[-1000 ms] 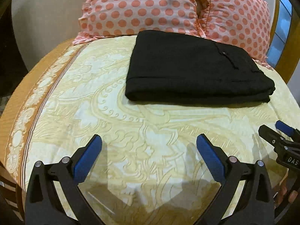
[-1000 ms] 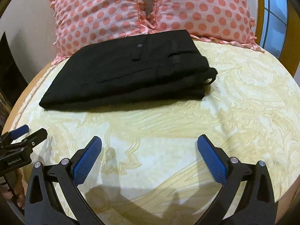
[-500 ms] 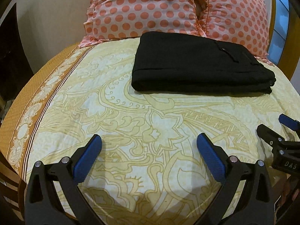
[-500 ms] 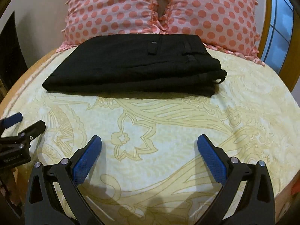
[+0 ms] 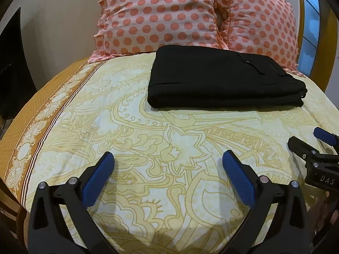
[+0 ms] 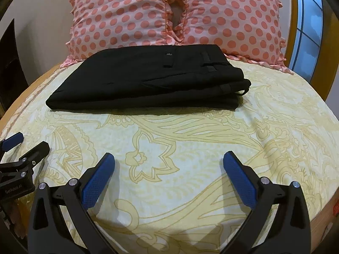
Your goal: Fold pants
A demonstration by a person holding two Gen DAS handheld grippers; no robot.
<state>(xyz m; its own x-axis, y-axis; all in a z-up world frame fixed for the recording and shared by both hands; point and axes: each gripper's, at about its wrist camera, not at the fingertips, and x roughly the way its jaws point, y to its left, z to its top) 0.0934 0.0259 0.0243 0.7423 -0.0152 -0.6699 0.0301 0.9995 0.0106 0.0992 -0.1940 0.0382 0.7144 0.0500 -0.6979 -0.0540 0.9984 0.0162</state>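
Note:
The black pants (image 5: 222, 78) lie folded in a flat rectangle on the yellow patterned bedspread (image 5: 169, 139), close to the pillows. They also show in the right wrist view (image 6: 148, 80), with the waistband and belt loops at the right end. My left gripper (image 5: 167, 158) is open and empty, held over the bedspread well short of the pants. My right gripper (image 6: 169, 158) is open and empty too, at about the same distance. Each gripper shows at the edge of the other's view: the right one (image 5: 313, 146), the left one (image 6: 23, 146).
Two pink polka-dot pillows (image 5: 159, 14) (image 6: 228, 14) lean against the wall behind the pants. An orange border (image 5: 25, 127) runs along the bed's left edge. A wooden frame and a blue window (image 6: 307, 21) are at the right.
Both grippers have drawn back from the folded pants and risen a little; the pants look smaller and farther off. Both stay open and empty. The pants have not moved.

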